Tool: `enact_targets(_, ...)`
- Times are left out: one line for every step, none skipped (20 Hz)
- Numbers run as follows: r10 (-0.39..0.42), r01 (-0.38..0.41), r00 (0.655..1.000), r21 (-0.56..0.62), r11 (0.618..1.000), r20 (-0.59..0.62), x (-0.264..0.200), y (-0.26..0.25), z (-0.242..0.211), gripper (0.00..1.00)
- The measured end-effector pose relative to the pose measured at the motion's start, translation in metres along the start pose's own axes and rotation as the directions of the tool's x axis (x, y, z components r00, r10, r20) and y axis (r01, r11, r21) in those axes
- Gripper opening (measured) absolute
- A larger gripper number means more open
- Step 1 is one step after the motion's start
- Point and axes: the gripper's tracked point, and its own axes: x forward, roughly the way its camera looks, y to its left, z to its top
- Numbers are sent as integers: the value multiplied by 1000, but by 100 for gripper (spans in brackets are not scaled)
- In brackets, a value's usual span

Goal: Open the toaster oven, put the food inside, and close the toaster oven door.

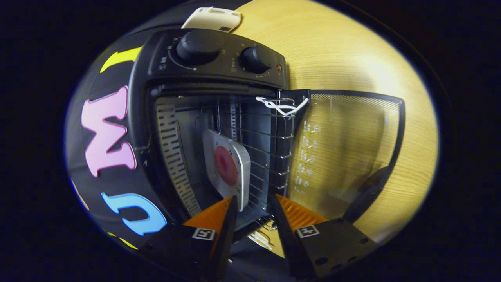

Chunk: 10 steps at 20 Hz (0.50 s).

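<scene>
Gripper (254, 203) rolled sideways, fingers spread and empty, aimed into open toaster oven (211, 117). Just beyond fingertips, tray (229, 166) with red food (226, 165) on wire rack (270, 156) inside; glass door (348, 152) swung open over wooden table (344, 51).

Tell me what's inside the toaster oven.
Inside the toaster oven, a grey tray holding a round red piece of food sits on the wire rack. The tray hides the rack beneath it. The gripper is open, jaws empty, just outside.
</scene>
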Motion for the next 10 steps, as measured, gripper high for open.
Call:
enact_targets(7, -7, 1000, -23, 1000, -9, -16, -3, -1, 86)
enact_targets(11, -11, 1000, -47, 999, -11, -26, -7, 0, 100)
enact_targets(16, -17, 1000, -83, 996, -4, -38, -9, 1, 99)
enact_targets(19, -18, 1000, -142, 990, 3, -48, -12, 1, 99)
enact_targets(25, -22, 1000, -230, 973, 9, -57, -15, -1, 99)
enact_targets(17, -12, 1000, -345, 939, 12, -68, -22, -3, 99)
enact_targets(6, 4, 1000, -476, 880, 21, -76, -32, -7, 99)
enact_targets(-14, 36, 999, -602, 797, 41, -82, -43, -8, 99)
enact_targets(-30, 66, 998, -706, 705, 62, -90, -53, -9, 98)
enact_targets(-46, 93, 996, -780, 619, 82, -95, -62, -11, 99)
